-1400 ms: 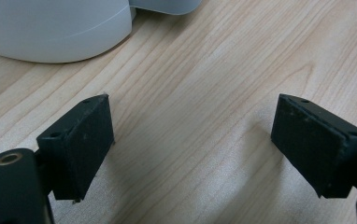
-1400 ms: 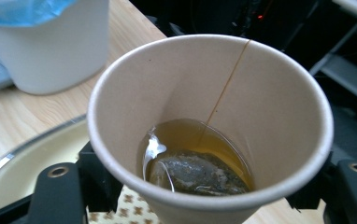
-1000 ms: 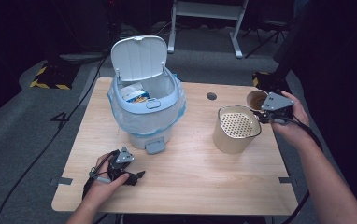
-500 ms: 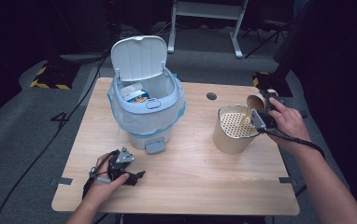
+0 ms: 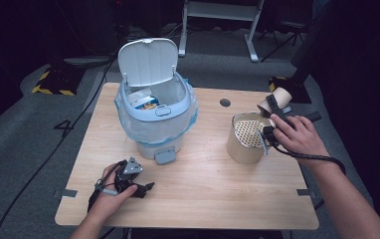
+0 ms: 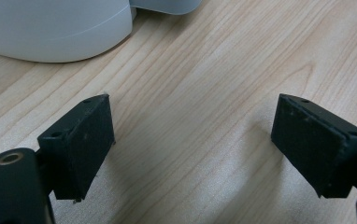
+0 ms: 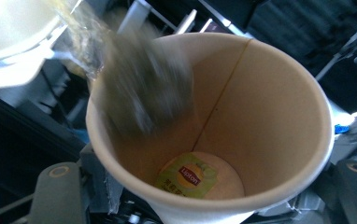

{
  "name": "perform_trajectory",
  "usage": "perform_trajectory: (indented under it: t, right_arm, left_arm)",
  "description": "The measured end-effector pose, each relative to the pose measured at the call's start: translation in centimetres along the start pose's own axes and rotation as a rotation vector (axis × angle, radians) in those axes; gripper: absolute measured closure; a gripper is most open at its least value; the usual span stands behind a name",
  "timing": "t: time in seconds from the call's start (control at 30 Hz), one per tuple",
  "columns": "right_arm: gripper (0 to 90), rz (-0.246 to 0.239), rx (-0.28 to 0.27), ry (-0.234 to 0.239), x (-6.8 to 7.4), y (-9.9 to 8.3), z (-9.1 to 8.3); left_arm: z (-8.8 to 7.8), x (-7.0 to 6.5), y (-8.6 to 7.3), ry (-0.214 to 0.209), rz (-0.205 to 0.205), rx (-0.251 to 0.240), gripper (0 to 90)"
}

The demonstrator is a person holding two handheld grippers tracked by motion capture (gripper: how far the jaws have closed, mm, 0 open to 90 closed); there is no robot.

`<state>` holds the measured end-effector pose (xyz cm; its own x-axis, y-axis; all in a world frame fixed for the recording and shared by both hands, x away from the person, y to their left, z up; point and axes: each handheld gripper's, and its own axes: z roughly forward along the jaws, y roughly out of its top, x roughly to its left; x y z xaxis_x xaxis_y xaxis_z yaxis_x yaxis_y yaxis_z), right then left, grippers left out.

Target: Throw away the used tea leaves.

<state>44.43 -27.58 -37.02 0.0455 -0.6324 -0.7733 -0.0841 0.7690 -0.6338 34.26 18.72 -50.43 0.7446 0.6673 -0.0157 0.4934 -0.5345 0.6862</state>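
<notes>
My right gripper [image 5: 276,110] is shut on a brown paper cup [image 5: 273,102], tipped on its side above the tan canister with a perforated strainer top [image 5: 247,135]. In the right gripper view the cup [image 7: 270,107] opens toward the camera. A yellow Lipton tag [image 7: 188,176] sticks to its bottom, and a dark, blurred tea bag [image 7: 144,88] hangs at its rim. My left gripper [image 5: 144,188] rests on the table in front of the bin, jaws open. Its black pads [image 6: 81,142] stand wide apart over bare wood.
A pale blue pedal bin [image 5: 158,117] with a raised white lid and a plastic liner stands at the table's left centre, with rubbish inside. Its base [image 6: 50,28] is close to the left gripper. A small round hole [image 5: 225,102] is in the wooden tabletop [image 5: 213,194].
My right hand has come down and nearer the canister, tipping the cup over it. The left gripper has stayed put.
</notes>
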Motion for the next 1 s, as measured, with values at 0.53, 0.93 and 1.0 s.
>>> perform_trajectory:
  t: [0.53, 0.93, 1.0]
  right_arm:
    - [29.3, -0.029, 0.001, -0.065, -1.2, -0.1, -0.8]
    - [28.7, 0.537, -0.127, 0.137, -1.7, -2.2, -0.3]
    - [28.7, 0.652, -0.161, 0.192, -1.8, -2.7, -0.1]
  left_arm:
    - [0.0, 0.0, 0.0, 0.000, 0.000, 0.000, 13.5]
    - [0.0, 0.0, 0.0, 0.000, 0.000, 0.000, 13.5]
    - [0.0, 0.0, 0.0, 0.000, 0.000, 0.000, 13.5]
